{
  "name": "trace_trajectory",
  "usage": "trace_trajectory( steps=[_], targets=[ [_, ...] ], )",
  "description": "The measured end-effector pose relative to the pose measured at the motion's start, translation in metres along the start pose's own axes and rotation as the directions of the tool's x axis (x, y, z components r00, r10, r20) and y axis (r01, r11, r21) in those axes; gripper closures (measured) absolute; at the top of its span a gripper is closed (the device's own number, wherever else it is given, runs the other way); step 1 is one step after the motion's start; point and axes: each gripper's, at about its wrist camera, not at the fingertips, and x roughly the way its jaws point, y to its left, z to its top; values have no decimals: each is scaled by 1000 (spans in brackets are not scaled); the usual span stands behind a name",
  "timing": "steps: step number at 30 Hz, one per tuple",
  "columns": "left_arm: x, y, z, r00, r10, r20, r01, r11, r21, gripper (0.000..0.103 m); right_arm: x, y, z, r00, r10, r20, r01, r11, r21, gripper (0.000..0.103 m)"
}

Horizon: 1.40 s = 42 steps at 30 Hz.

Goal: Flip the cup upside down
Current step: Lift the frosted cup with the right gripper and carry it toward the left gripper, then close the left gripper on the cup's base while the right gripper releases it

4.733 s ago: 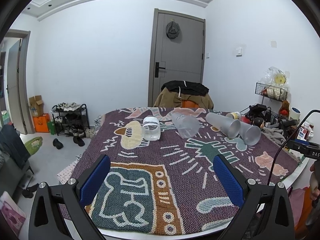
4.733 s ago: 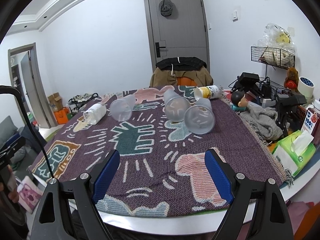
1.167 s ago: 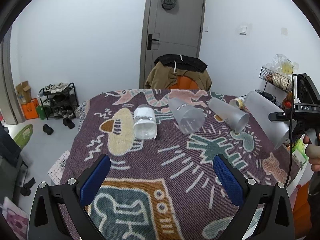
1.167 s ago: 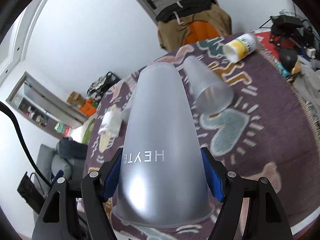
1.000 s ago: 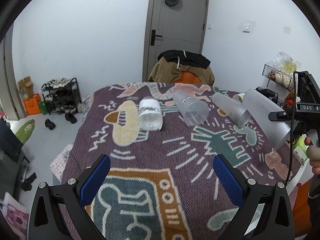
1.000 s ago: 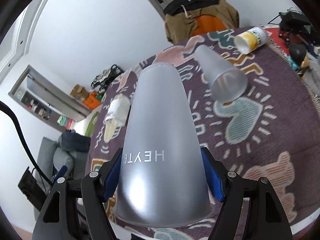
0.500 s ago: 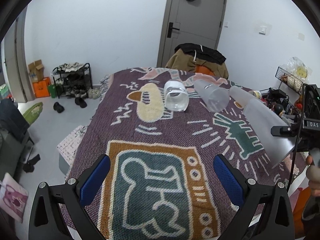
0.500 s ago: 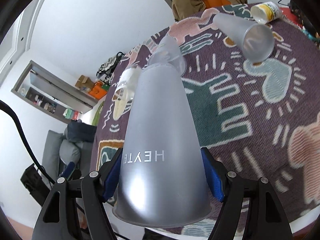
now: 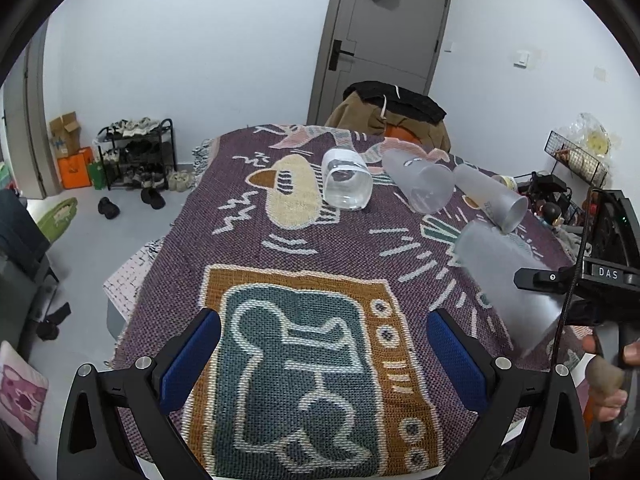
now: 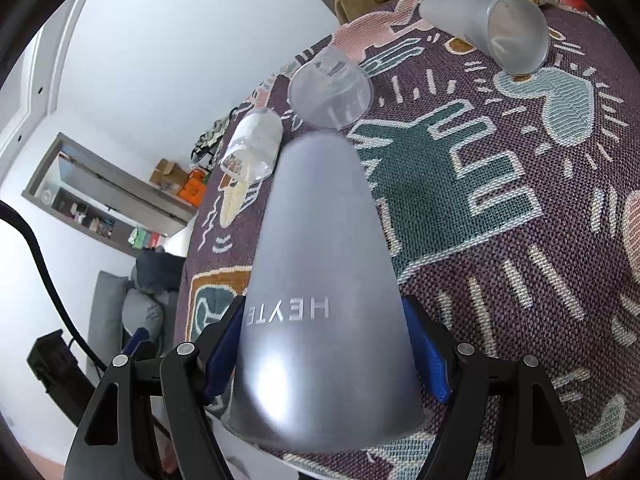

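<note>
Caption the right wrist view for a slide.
Right gripper clamps a frosted cup above the tablecloth; three more cups lie tipped beyond.

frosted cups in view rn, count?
3. One frosted cup clamped in the right gripper; two lie on their sides on the blanket: middle cup and far-right cup. The clear glass excluded.

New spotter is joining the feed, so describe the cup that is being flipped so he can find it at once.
Start at the round table under the patterned woven cloth, then look to its right edge, where the right gripper has its jaws shut on a tall frosted cup. Unlike the other cups lying on the cloth, it is lifted clear and shows the lettering HEYTE.
</note>
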Motion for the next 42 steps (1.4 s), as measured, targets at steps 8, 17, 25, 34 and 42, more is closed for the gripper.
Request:
trace_trajectory(
  steps=[8,17,25,34,42],
  targets=[
    [0,-12,5,1000,-30,-2,30,1000,-2,0,-10,-1,-4,1000,5,13,-5,999,-43,14],
    [5,-36,19,998,-50,-28,51,998,31,0,-49,2,1,996,-9,88,24,985,-170,14],
    [20,-60,39,992,-101,-73,106,992,66,0,-91,-22,10,989,-32,144,58,982,-180,14],
    [58,-83,64,957,-199,-210,215,975,60,1,-121,-54,12,981,-67,184,96,983,-156,14],
    [97,-101,76,900,-211,-381,242,970,33,8,-127,-85,6,978,-99,182,124,983,-136,14]
  ],
)
